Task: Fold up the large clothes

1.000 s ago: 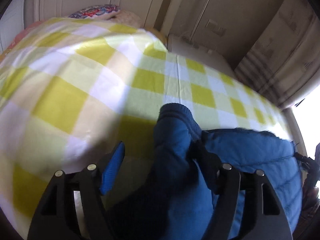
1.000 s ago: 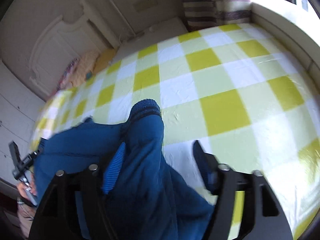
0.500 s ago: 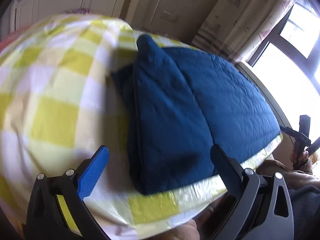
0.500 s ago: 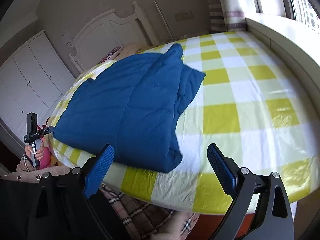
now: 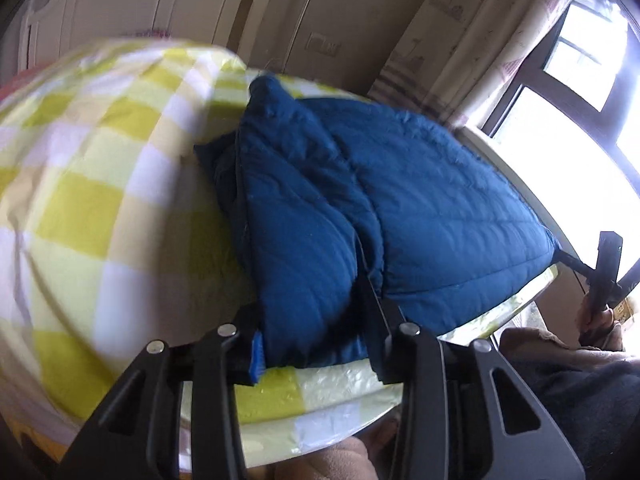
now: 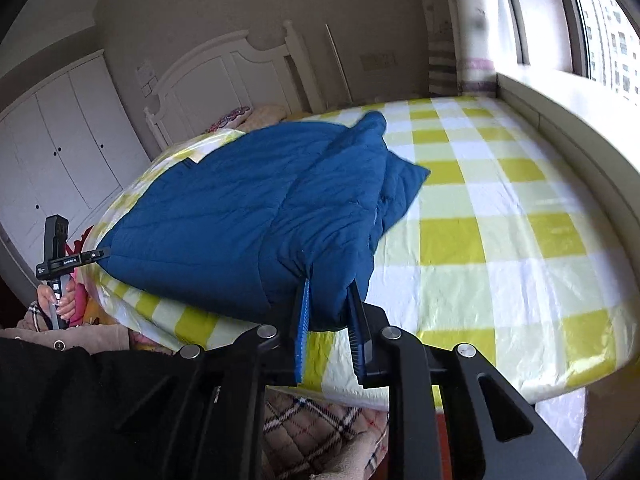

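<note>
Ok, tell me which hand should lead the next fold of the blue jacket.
Neither clearly: both jaws just closed on the jacket. The left tool pinches one near corner, the right tool the other. They look set to lift together toward the far end of the bed.

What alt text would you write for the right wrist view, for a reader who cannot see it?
The right gripper pinches the near corner of a folded blue padded jacket lying on a bed with a yellow-and-white checked cover. A white headboard stands behind, a window at right.
</note>
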Demonstrator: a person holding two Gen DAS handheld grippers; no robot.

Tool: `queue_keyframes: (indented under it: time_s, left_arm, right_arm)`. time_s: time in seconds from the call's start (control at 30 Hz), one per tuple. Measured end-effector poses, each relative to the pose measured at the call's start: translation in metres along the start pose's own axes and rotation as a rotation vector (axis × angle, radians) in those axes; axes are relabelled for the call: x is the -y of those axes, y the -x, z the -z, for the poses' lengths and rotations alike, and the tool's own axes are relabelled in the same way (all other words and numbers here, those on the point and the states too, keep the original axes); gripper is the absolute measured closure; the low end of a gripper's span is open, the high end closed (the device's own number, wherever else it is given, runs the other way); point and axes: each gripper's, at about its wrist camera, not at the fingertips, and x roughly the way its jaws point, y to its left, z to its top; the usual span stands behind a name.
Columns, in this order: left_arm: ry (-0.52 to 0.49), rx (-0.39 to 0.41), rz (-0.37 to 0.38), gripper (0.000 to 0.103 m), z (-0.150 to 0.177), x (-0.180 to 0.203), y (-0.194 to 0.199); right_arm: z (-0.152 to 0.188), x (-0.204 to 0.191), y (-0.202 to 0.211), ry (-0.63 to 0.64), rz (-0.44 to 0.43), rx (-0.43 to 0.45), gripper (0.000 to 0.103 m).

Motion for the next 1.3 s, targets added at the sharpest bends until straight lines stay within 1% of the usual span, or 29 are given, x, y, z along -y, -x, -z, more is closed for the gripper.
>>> queue_keyframes:
  time_s: [0.07, 0.1, 0.13, 0.17, 0.2, 0.23, 0.27, 0.3, 0.33, 0.37, 0.4, 0.43, 0.47, 0.5, 0.53, 0.6, 0.67, 0.73, 0.83, 0.9, 0.93, 0.97, 1.03, 1.07, 1.1, 1.13, 1.17, 1.23, 1.3]
  left_arm:
    - [0.051, -0.002, 0.051, 0.058, 0.001, -0.012, 0.000]
    - [0.056, -0.014, 0.045, 0.050, 0.000, -0.014, 0.001]
    - [0.044, -0.020, 0.020, 0.040, -0.001, -0.013, 0.001]
    - [0.019, -0.027, -0.016, 0.032, -0.002, -0.011, 0.001]
    - [-0.028, -0.045, -0.073, 0.017, -0.005, -0.004, 0.003]
    - [-0.087, -0.060, -0.129, 0.010, -0.009, 0.004, 0.005]
    - [-0.142, -0.066, -0.179, 0.008, -0.014, 0.012, 0.008]
    - [-0.177, -0.068, -0.223, 0.003, -0.019, 0.019, 0.010]
    - [-0.210, -0.070, -0.276, 0.003, -0.028, 0.026, 0.011]
    - [-0.245, -0.065, -0.328, 0.003, -0.037, 0.034, 0.012]
    - [-0.303, -0.032, -0.400, 0.003, -0.052, 0.049, 0.018]
    - [-0.339, 0.004, -0.431, 0.003, -0.062, 0.060, 0.024]
    - [-0.366, 0.043, -0.441, 0.003, -0.073, 0.072, 0.030]
    - [-0.396, 0.117, -0.430, 0.003, -0.088, 0.089, 0.041]
    - [-0.411, 0.189, -0.397, 0.002, -0.101, 0.102, 0.053]
    - [-0.409, 0.335, -0.290, 0.002, -0.124, 0.131, 0.071]
    - [-0.392, 0.396, -0.246, 0.002, -0.137, 0.149, 0.069]
    - [-0.360, 0.395, -0.294, 0.002, -0.137, 0.161, 0.047]
    - [-0.375, 0.348, -0.339, 0.002, -0.118, 0.167, 0.002]
    - [-0.385, 0.269, -0.353, 0.002, -0.106, 0.164, -0.028]
    - [-0.383, 0.215, -0.357, 0.002, -0.101, 0.159, -0.045]
    - [-0.381, 0.171, -0.368, 0.002, -0.095, 0.154, -0.059]
    - [-0.365, 0.083, -0.396, 0.002, -0.084, 0.142, -0.085]
    - [-0.351, 0.047, -0.403, 0.002, -0.078, 0.134, -0.094]
    - [-0.314, 0.016, -0.366, 0.002, -0.072, 0.120, -0.104]
    - [-0.281, 0.044, -0.324, 0.002, -0.068, 0.111, -0.105]
    - [-0.276, 0.068, -0.308, 0.002, -0.064, 0.105, -0.106]
    - [-0.310, 0.076, -0.330, 0.002, -0.060, 0.106, -0.110]
    - [-0.327, 0.078, -0.354, 0.002, -0.058, 0.107, -0.114]
  right_arm:
    - [0.009, 0.010, -0.013, -0.035, -0.004, -0.050, 0.080]
    - [0.011, 0.013, -0.016, -0.047, -0.003, -0.068, 0.079]
    - [0.008, 0.015, -0.015, -0.058, 0.005, -0.082, 0.077]
    - [0.002, 0.015, -0.013, -0.047, 0.035, -0.098, 0.074]
    - [-0.006, 0.011, -0.008, -0.016, 0.091, -0.102, 0.067]
    - [-0.014, 0.007, -0.001, 0.022, 0.139, -0.090, 0.057]
    - [-0.020, 0.003, 0.005, 0.052, 0.185, -0.075, 0.029]
    - [-0.035, -0.006, 0.012, 0.099, 0.273, -0.043, 0.004]
    - [-0.046, -0.013, 0.016, 0.135, 0.314, -0.019, 0.004]
    - [-0.063, -0.025, 0.020, 0.180, 0.326, 0.001, 0.004]
    - [-0.073, -0.032, 0.021, 0.202, 0.323, 0.010, 0.004]
    - [-0.090, -0.047, 0.023, 0.241, 0.318, 0.031, 0.004]
    - [-0.107, -0.063, 0.023, 0.280, 0.310, 0.053, 0.004]
    - [-0.118, -0.075, 0.022, 0.305, 0.300, 0.065, 0.004]
    - [-0.136, -0.094, 0.019, 0.344, 0.286, 0.087, 0.004]
    - [-0.159, -0.119, 0.013, 0.378, 0.268, 0.137, 0.004]
    - [-0.182, -0.138, 0.000, 0.357, 0.252, 0.194, 0.004]
    - [-0.188, -0.147, -0.017, 0.313, 0.272, 0.219, 0.004]
    - [-0.171, -0.144, -0.045, 0.284, 0.262, 0.230, 0.004]
    - [-0.154, -0.133, -0.066, 0.242, 0.234, 0.166, 0.004]
    - [-0.145, -0.128, -0.086, 0.232, 0.214, 0.098, 0.004]
    - [-0.131, -0.127, -0.095, 0.242, 0.213, 0.061, 0.004]
    - [-0.108, -0.128, -0.118, 0.294, 0.252, -0.009, 0.004]
    - [-0.096, -0.126, -0.135, 0.322, 0.285, -0.066, 0.004]
    - [-0.084, -0.122, -0.153, 0.334, 0.290, -0.119, 0.004]
    - [-0.078, -0.117, -0.156, 0.318, 0.270, -0.099, 0.004]
    - [-0.074, -0.109, -0.155, 0.293, 0.233, -0.064, 0.004]
    - [-0.074, -0.099, -0.156, 0.264, 0.188, -0.074, 0.004]
    - [-0.073, -0.099, -0.157, 0.270, 0.192, -0.087, 0.004]
